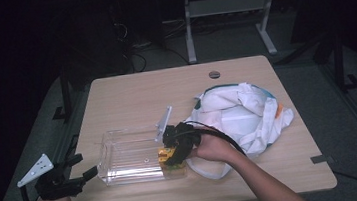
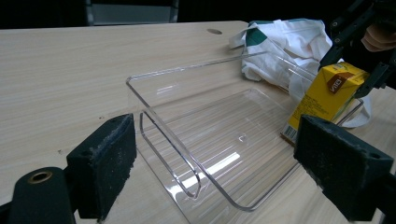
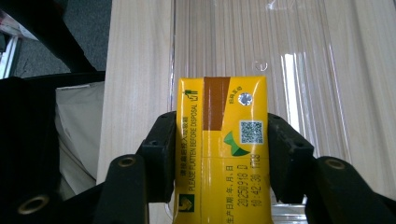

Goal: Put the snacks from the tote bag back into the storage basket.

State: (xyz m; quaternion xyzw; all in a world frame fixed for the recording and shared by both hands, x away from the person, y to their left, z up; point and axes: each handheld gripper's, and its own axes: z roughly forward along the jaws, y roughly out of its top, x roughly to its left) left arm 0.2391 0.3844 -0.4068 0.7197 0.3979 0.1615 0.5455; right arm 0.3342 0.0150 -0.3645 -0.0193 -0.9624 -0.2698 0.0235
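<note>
Yellow juice carton [image 3: 222,149] is the thing to watch here, looks like a small drink box with a brown stripe and a QR code on top. The right gripper [image 1: 179,148] has it pinched between both jaws, pads flat against its two narrow sides, so that grip reads solid. It's being held at the right-hand end of the clear plastic tray [image 1: 122,159], and from the left gripper view the carton stands tilted, lower end down at the tray's near corner. Can't tell if it's actually touching the tray floor or just hovering above it.

Key relation imo: the open tray stretches away to the person's left from the carton, so any placing move goes that way, with the carton's long axis running roughly along the gripper's own pointing direction.

The left gripper [image 1: 76,177] sits off the left edge of the counter [image 1: 130,93] with its jaws spread wide and nothing between them, just beside the tray's left end but not touching it. A white cloth bag [image 1: 241,114] lies crumpled to the right of the tray.
</note>
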